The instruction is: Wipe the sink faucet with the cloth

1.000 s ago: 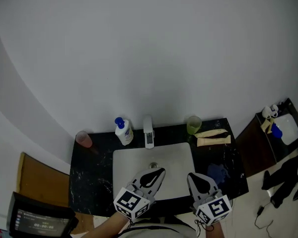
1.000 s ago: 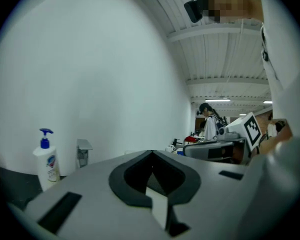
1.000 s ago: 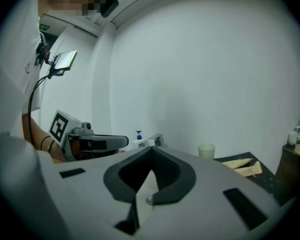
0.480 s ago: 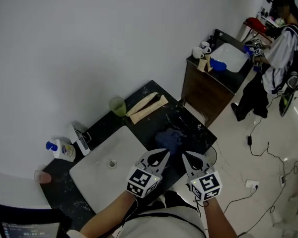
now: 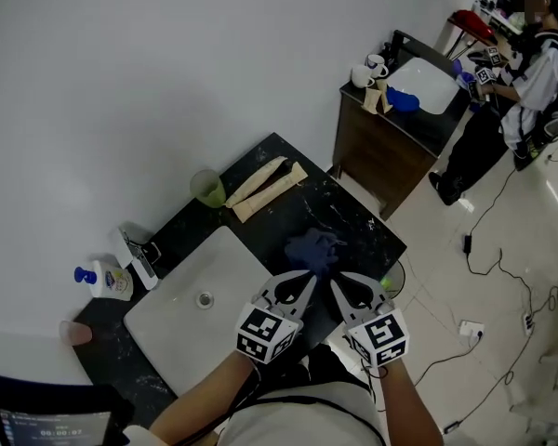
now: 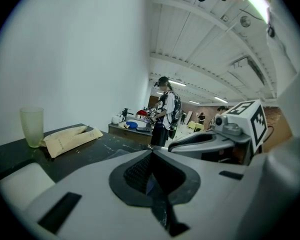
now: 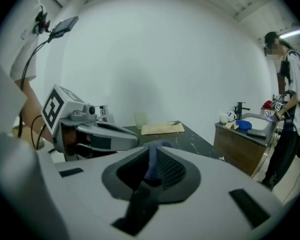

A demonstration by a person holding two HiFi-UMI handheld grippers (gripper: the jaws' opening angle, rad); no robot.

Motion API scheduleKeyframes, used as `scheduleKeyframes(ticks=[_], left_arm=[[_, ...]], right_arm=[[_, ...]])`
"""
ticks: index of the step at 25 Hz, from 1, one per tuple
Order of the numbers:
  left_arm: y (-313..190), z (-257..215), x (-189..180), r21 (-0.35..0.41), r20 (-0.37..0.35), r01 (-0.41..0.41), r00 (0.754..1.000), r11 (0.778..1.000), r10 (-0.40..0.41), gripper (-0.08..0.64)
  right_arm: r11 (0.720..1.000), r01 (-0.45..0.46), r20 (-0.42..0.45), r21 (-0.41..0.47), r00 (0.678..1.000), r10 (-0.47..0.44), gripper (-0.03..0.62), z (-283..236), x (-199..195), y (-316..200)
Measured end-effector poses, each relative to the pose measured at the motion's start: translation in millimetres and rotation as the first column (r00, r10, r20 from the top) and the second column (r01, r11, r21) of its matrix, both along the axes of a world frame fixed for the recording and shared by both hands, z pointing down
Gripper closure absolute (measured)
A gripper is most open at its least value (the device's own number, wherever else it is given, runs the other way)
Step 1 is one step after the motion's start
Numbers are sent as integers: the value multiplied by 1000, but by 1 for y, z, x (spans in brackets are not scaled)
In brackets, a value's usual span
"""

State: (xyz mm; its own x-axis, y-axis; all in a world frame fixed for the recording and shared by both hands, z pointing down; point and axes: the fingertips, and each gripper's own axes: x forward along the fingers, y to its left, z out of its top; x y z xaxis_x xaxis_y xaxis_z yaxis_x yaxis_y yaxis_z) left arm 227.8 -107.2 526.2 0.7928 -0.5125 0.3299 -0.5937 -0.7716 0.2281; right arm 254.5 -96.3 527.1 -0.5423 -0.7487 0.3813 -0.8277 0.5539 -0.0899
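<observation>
Soft, even indoor light fills the head view, the white wall [image 5: 167, 63] reading flat grey. Both gripper views bulge fisheye-style with black corners. A ceiling lamp [image 6: 257, 4] glares at one o'clock above the left gripper [image 6: 152, 153], whose near body blurs

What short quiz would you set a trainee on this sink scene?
1. True or false: the cloth lies inside the sink.
2. Which stands nearest the faucet? A soap bottle; B kettle; C plant.
3. What colour is the cup beside the beige packets?
Key: 1 false: it lies on the black counter, just beyond the left tongs and right tongs, both shut. 2 A. 3 green.
</observation>
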Motion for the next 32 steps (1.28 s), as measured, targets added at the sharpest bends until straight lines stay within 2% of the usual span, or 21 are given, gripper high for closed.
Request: scheduleKeyframes(ticks=[1, 3, 4, 6, 11, 15, 16, 17, 18, 23, 26, 29, 32], left_arm=[[-1, 0, -3, -2, -1, 11, 1000, 1000, -11, 560], [-3, 0, -10, -4, -5, 31, 1000, 1000, -31, 560], [-4, -1, -13, -4, -6, 40, 999, 999, -40, 560], [-7, -1, -18, -1, -5, 55, 998, 998, -55, 559], [-10, -4, -30, 11, 3, 85, 996, 996, -85, 560], [-11, -3, -39, 10, 4, 114, 993, 993, -114, 560], [-11, -3, -41, 10, 4, 121, 993, 993, -121, 560], [-11, -3, -44, 12, 4, 127, 992, 992, -127, 560], [-11, -4, -46, 13, 4, 134, 991, 991, -134, 560], [-9, -8, -60, 16, 0, 181, 984, 983, -181, 560], [-7, -15, -73, 27, -4, 220, 976, 975, -220, 560], [-6, -21, -94, 42, -8, 278, 961, 960, -278, 560], [-2, -28, -123, 57, -13, 354, 935, 933, -354, 560]], right_arm=[[1000, 21, -6, -8, 1000, -21, 525, 3, -5, -4], [997, 67, -29, -32, 997, -68, 362, 11, -16, -11], [995, 89, -54, -45, 994, -91, 307, 17, -20, -15], [990, 123, -107, -68, 986, -130, 277, 29, -26, -25], [982, 152, -177, -116, 969, -171, 276, 48, -37, -58], [958, 149, -255, -245, 943, -212, 283, 83, -35, -68], [954, 144, -256, -264, 943, -214, 327, 87, -34, -68], [953, 136, -254, -272, 945, -208, 409, 89, -32, -70], [953, 132, -254, -274, 945, -204, 445, 89, -31, -71], [951, 160, -277, -264, 932, -234, 460, 86, -32, -71], [952, 191, -262, -239, 931, -252, 463, 76, -38, -68], [948, 242, -225, -205, 931, -287, 463, 62, -58, -68], [937, 309, -170, -163, 926, -336, 463, 41, -92, -71]])
